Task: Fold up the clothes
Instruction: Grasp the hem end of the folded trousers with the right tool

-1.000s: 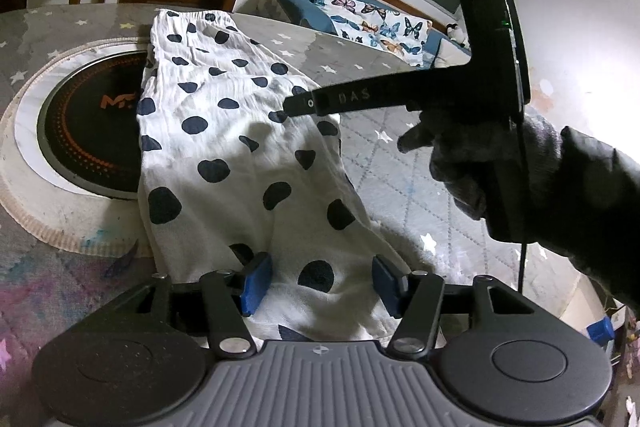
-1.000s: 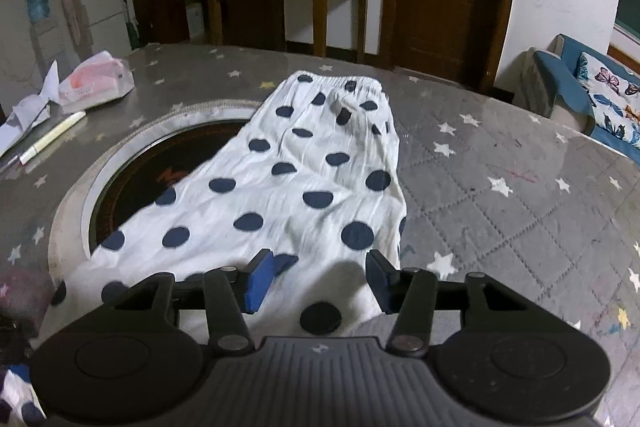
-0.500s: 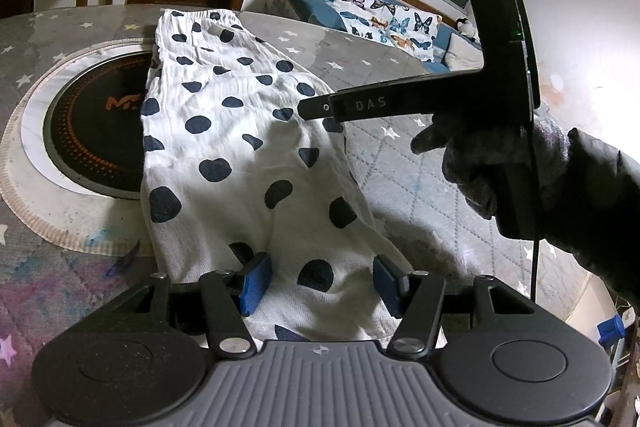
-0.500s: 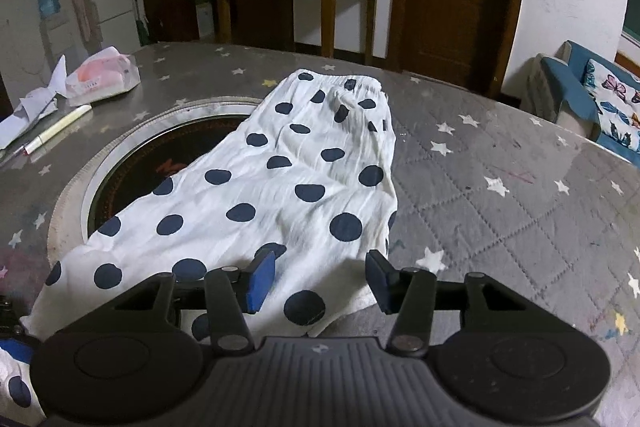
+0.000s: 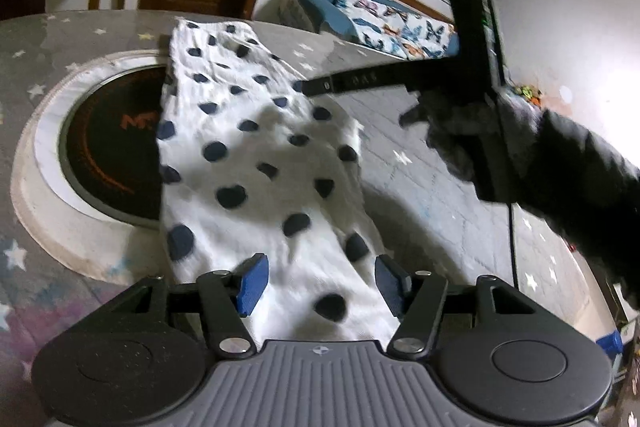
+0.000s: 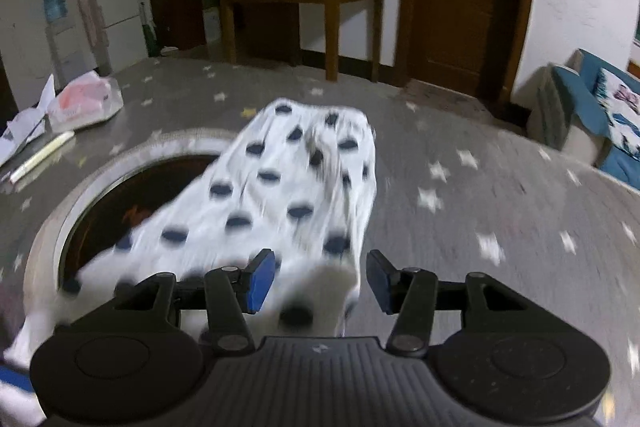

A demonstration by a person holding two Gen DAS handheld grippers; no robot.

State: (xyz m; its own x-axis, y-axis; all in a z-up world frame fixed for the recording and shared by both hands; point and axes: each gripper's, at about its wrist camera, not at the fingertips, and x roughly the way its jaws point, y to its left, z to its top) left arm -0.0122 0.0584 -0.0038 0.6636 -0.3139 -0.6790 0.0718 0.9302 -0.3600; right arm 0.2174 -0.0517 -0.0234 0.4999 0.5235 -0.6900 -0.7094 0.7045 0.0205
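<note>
Garment [image 5: 256,163], white with dark dots, spread lengthwise over grey star-print table [image 5: 440,187], left edge overlapping round black cooktop [image 5: 108,155]. Left gripper [image 5: 320,283] at near end of cloth, blue pads [image 5: 252,283] spread, cloth between them, not pinched. Right gripper [image 6: 318,281] over near right corner of garment [image 6: 288,195], pads apart, nothing clamped. Plastic bag [image 6: 84,103] far left. Gloved hand [image 5: 464,139] at right.
</note>
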